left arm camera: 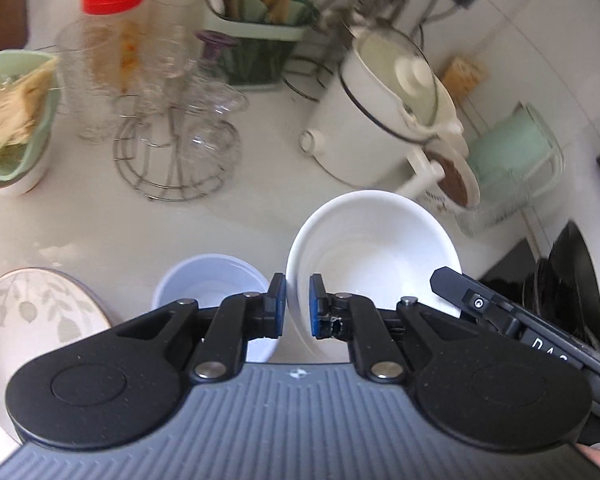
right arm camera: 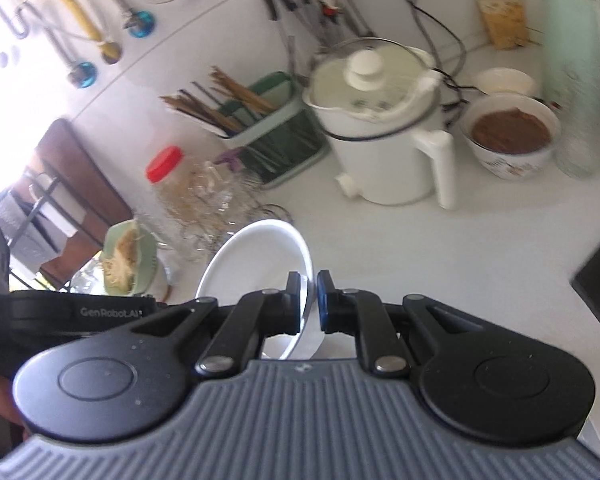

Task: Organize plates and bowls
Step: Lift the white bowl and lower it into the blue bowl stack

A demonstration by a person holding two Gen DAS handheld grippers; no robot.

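My left gripper (left arm camera: pixel 298 306) is shut on the left rim of a white bowl (left arm camera: pixel 374 254), held tilted above the counter. My right gripper (right arm camera: pixel 309 302) is shut on the opposite rim of the same white bowl (right arm camera: pixel 256 264); its black body (left arm camera: pixel 500 312) shows at the bowl's right side in the left wrist view. A pale blue bowl (left arm camera: pixel 212 280) stands on the counter below and left of the white bowl. A plate with a leaf pattern (left arm camera: pixel 32 312) lies at the lower left.
On the white counter (left arm camera: pixel 112 224) stand a wire rack with glasses (left arm camera: pixel 172 120), a red-lidded jar (left arm camera: pixel 114 32), a green basket with fibres (left arm camera: pixel 16 120), a chopstick holder (left arm camera: pixel 260 40), a white electric pot (right arm camera: pixel 380 120), a bowl with brown contents (right arm camera: pixel 508 136) and a mint kettle (right arm camera: pixel 576 60). Black pans (left arm camera: pixel 572 280) stand at right.
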